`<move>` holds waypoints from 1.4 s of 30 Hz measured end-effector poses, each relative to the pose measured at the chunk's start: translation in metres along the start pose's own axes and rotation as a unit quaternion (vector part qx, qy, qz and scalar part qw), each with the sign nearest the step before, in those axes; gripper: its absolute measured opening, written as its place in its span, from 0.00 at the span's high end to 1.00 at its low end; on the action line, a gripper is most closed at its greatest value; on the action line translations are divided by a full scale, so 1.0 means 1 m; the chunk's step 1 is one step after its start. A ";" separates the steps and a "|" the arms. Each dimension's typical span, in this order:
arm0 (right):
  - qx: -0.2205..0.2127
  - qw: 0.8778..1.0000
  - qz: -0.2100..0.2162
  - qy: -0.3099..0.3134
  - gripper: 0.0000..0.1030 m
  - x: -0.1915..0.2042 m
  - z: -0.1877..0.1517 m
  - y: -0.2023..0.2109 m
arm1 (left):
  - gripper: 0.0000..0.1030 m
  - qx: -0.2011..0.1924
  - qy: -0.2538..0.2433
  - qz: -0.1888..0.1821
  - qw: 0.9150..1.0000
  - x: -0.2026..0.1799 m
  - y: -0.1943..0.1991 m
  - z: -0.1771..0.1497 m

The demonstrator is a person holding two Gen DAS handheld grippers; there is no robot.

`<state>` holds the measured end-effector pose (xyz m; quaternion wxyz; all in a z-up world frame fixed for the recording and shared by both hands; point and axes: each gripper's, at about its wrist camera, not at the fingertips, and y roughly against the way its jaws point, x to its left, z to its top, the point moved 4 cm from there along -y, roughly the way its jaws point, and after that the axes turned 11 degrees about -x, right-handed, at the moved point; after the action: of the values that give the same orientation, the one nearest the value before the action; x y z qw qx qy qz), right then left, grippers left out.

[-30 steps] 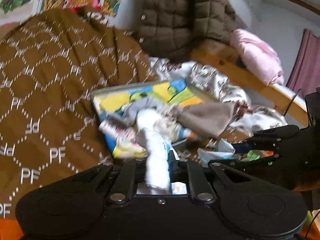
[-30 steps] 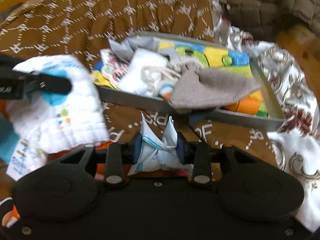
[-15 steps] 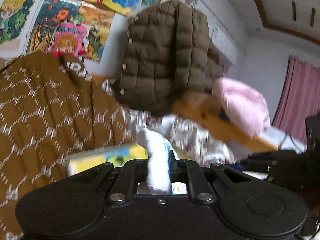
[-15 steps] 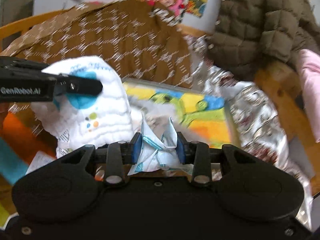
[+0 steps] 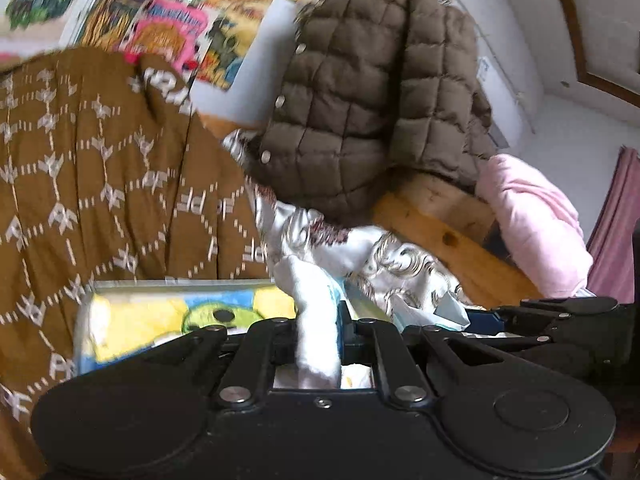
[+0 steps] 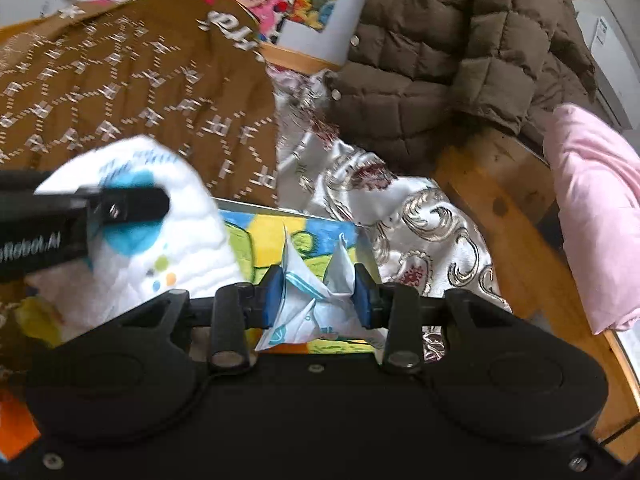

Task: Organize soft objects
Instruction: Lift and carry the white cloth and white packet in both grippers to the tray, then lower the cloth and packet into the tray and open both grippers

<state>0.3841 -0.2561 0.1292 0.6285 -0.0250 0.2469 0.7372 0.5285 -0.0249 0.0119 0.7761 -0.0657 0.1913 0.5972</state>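
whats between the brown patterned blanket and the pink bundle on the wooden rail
A brown quilted jacket and a silvery patterned cloth, clearest in the right wrist view.

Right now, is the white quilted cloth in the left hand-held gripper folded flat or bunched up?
Bunched up. The white quilted cloth hangs in rounded, puffy folds from the left hand-held gripper, pinched at one spot, with no flat layers or straight edges.

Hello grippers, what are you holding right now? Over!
Left hand-held gripper shut on white quilted cloth. Right hand-held gripper shut on crumpled white-and-blue cloth. Nothing blocking.
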 end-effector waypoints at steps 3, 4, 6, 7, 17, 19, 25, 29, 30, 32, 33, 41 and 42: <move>0.017 1.000 0.002 -0.026 0.72 -0.006 -0.012 -0.018 | 0.89 0.008 0.015 0.006 1.000 0.006 -0.009 -0.011; 0.024 0.999 0.000 -0.029 0.72 -0.009 -0.017 -0.025 | 0.89 0.011 0.019 0.008 1.000 0.008 -0.012 -0.015; 0.036 0.999 0.001 -0.034 0.72 -0.009 -0.027 -0.032 | 0.89 0.015 0.029 0.013 0.999 0.011 -0.018 -0.022; 0.042 0.998 0.000 -0.036 0.72 -0.010 -0.032 -0.037 | 0.89 0.018 0.032 0.014 0.999 0.012 -0.020 -0.026; 0.070 0.997 -0.002 -0.022 0.69 0.007 -0.070 -0.067 | 0.88 0.039 0.024 0.028 0.999 0.014 -0.036 -0.051; 0.074 0.997 -0.003 -0.016 0.68 0.010 -0.073 -0.077 | 0.88 0.040 0.026 0.028 0.998 0.015 -0.036 -0.051; 0.071 0.997 -0.004 -0.023 0.61 0.014 -0.081 -0.081 | 0.85 0.043 0.029 0.033 0.998 0.018 -0.034 -0.048; 0.067 0.997 -0.005 -0.027 0.56 0.009 -0.079 -0.079 | 0.81 0.047 0.030 0.037 0.998 0.019 -0.032 -0.045; 0.067 0.997 -0.005 -0.027 0.54 0.008 -0.078 -0.077 | 0.80 0.048 0.030 0.038 0.998 0.019 -0.031 -0.043; 0.065 0.998 -0.006 -0.026 0.53 0.006 -0.076 -0.075 | 0.77 0.048 0.032 0.041 0.998 0.020 -0.029 -0.041; 0.063 0.998 -0.006 -0.027 0.53 0.006 -0.074 -0.072 | 0.75 0.048 0.032 0.042 0.997 0.020 -0.029 -0.040; 0.051 0.998 -0.010 -0.027 0.39 -0.002 -0.063 -0.052 | 0.68 0.040 0.021 0.052 0.998 0.016 -0.017 -0.027; 0.047 0.998 -0.011 -0.027 0.38 -0.002 -0.060 -0.048 | 0.66 0.039 0.019 0.051 0.998 0.015 -0.016 -0.025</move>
<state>0.4134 -0.2777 0.0609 0.6431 0.0217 0.2643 0.7184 0.5414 -0.0243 -0.0190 0.7426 -0.0368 0.2326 0.6269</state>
